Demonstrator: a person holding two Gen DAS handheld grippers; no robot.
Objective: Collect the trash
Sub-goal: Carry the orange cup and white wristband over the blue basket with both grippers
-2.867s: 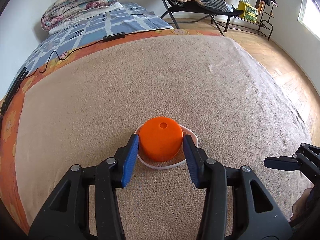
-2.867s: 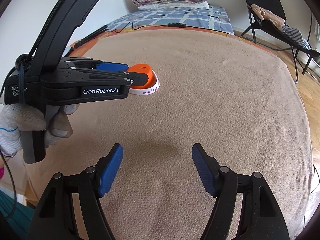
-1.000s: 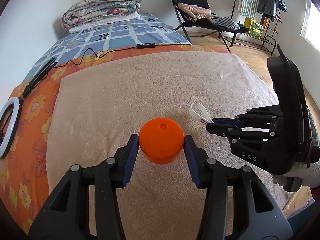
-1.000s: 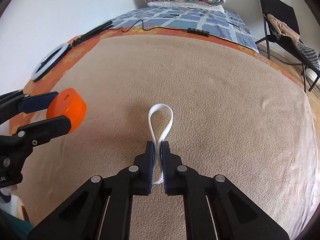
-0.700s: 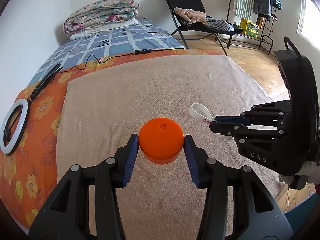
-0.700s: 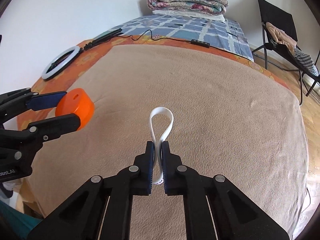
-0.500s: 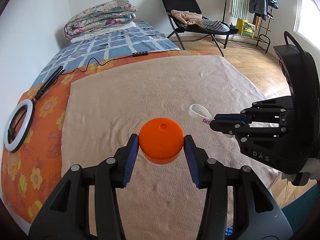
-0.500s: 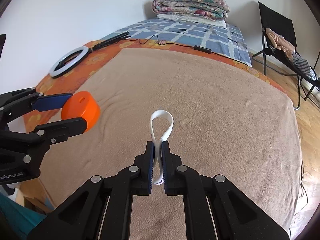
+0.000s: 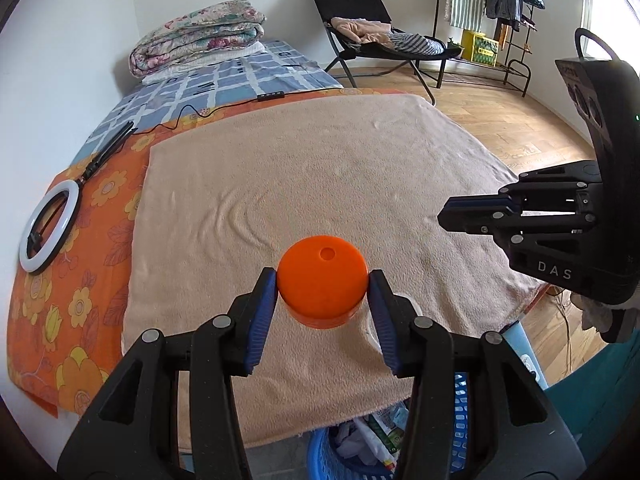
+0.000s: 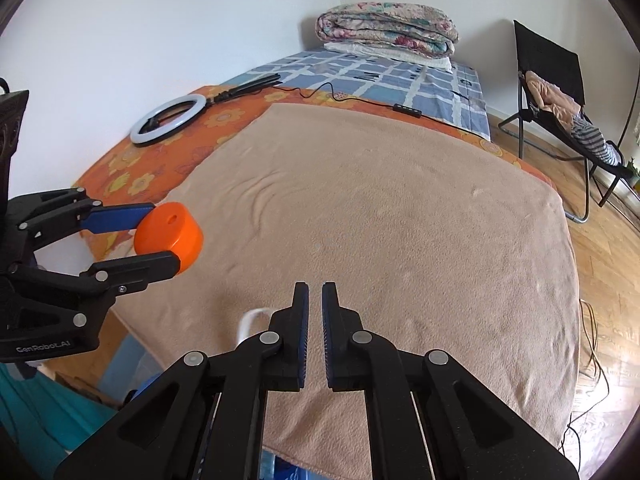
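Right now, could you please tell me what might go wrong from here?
The white band lies on the beige blanket near its edge, outside the right gripper's shut jaws; it may get left behind. The blue basket sits partly under the blanket, so the orange cap in the left gripper could miss it if released here.

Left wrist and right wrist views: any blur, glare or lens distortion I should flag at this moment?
Left wrist view: sharp, even daylight; only the window at upper right is blown out, and the orange cap shows no glare. Right wrist view: also sharp, with only soft shadows on the beige blanket. Both views: strong fisheye bending toward the rim, and dark corners.
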